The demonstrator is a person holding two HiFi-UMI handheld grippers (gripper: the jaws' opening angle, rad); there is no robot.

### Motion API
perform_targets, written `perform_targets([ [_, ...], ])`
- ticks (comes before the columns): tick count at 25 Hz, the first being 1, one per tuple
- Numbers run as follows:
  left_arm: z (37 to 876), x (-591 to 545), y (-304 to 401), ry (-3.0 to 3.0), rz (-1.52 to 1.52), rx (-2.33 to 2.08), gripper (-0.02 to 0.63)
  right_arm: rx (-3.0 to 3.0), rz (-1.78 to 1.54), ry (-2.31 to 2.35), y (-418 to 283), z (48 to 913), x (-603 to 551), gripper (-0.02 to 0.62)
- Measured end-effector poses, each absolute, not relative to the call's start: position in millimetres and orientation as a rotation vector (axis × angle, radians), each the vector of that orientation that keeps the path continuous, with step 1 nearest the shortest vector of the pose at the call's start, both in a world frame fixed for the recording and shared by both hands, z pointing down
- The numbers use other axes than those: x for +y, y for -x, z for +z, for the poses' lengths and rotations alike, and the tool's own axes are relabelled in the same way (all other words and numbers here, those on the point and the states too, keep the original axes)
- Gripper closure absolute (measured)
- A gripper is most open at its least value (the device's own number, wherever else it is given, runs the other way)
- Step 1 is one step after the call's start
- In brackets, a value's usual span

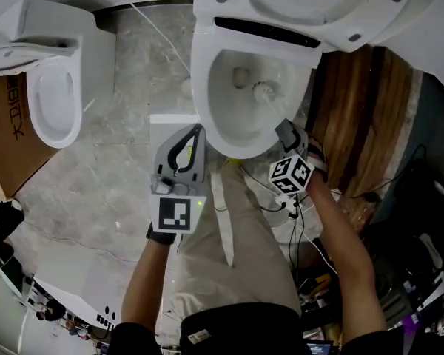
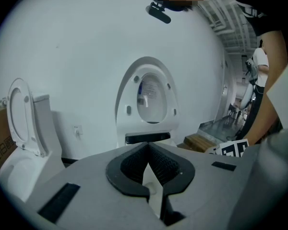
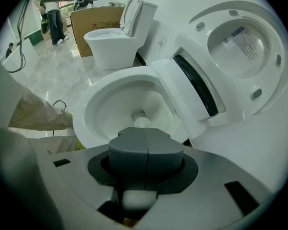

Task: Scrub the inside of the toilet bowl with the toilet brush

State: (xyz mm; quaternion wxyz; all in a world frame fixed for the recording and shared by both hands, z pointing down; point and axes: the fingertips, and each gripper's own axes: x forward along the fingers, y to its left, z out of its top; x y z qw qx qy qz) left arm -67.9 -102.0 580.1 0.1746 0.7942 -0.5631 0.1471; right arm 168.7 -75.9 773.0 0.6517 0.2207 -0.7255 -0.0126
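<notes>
1. The right gripper is clenched on the handle of the brush. In the right gripper view its jaws stand together, and a white stub of handle shows just below them.
2. The brush head sits low inside the bowl, just right of the drain and at or near the basin wall. Whether the bristles press on the porcelain cannot be told.
3. The left gripper hangs just near of the bowl's near-left rim. Its jaws are closed tip to tip on nothing, and it seems to have no part in this step.
4. The step in hand looks like the scrub itself, down at the bottom of the basin.
5. To do it well, lean the head against the wall so the bristles splay a little, then sweep in short overlapping strokes.
6. Work round the whole basin: near side, left, far side under the rim, then back to the drain.
7. The grip is at the handle's near end, so the head will tend to lever and twist in the jaws. Slow strokes and a steady wrist should hold it true.
8. The lid stands raised at the far side, clear of the stroke.
9. Quick flicks out of the water would likely splash, so lift the head gently.
</notes>
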Motion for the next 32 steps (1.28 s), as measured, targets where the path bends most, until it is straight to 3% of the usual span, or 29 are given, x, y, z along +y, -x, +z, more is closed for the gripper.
perform_targets([
  [13,578.7,-90.9,70.5,-2.235,0.360,-1.574,0.588,-1.530,-0.045,-0.412,-160.9,787.7,-23.6,0.434],
  [32,593.9,-78.1,84.6,-2.239,0.415,-1.494,0.588,-1.578,0.591,-0.621,-93.9,801.2,-30.1,0.431],
])
